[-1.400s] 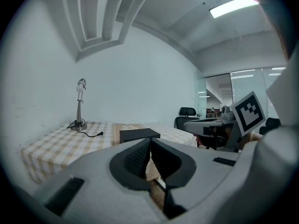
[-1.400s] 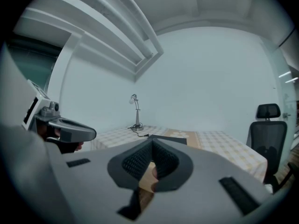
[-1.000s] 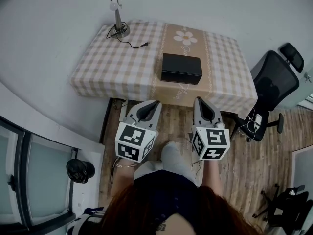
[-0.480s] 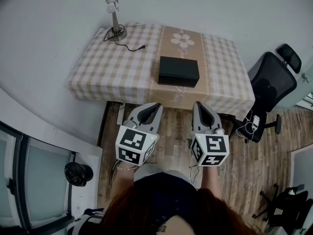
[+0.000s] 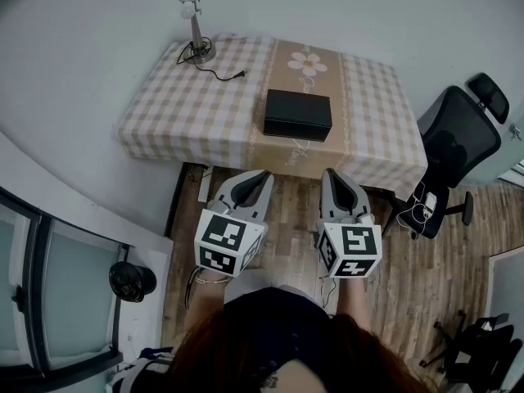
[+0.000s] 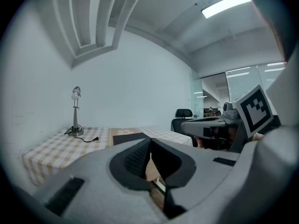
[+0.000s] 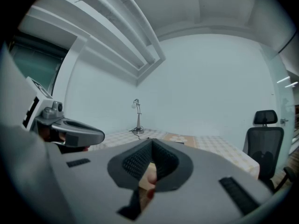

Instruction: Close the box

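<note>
A black rectangular box lies on a worktop covered in a checked cloth, on the middle of the worktop towards its front edge, resting on a tan strip with a flower print. From above its top looks flat and level, so the lid may already be nearly or fully down; no gap can be made out. It looks rigid and light, with a smooth, possibly slippery surface, so pressing down on the lid's front edge probably suits it better than pinching. A desk lamp stands at the worktop's far left corner. An office chair sits beside the worktop's right end. The left gripper and right gripper hover short of the worktop's front edge, over wooden floor, each with its fingers pressed together on nothing.
</note>
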`<action>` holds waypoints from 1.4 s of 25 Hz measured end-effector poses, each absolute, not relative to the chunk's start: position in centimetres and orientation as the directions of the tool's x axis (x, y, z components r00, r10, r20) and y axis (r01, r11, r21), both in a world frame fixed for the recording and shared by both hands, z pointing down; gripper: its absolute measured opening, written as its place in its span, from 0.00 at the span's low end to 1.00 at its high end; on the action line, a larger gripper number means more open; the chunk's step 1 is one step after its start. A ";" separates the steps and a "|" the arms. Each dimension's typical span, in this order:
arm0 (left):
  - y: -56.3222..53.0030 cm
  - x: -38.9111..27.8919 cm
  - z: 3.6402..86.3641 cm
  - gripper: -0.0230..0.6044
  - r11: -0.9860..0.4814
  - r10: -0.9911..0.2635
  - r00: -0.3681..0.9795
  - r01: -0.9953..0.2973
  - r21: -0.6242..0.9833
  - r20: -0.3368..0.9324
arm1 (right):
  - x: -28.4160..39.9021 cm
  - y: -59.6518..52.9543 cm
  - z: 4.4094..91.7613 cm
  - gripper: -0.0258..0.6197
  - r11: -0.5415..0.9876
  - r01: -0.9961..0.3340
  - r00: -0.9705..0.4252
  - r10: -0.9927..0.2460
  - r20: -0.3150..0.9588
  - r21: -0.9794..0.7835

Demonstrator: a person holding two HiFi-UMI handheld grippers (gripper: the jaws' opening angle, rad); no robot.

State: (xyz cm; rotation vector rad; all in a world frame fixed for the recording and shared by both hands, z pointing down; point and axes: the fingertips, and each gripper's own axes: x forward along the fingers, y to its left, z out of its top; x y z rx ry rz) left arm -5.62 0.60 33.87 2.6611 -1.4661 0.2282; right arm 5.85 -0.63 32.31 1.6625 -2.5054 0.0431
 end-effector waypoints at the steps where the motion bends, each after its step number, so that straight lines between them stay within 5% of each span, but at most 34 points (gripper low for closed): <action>1: 0.8 -5.4 33.8 0.08 -0.531 -0.833 0.525 -0.847 0.011 0.176 | 6.0 -0.4 32.2 0.07 0.394 -0.918 -0.386 -0.914 0.126 0.052; 35: 6.4 -1.8 34.0 0.08 -0.464 -0.867 0.456 -0.886 0.005 0.201 | 8.8 4.6 31.9 0.07 0.465 -0.883 -0.456 -0.880 0.130 0.056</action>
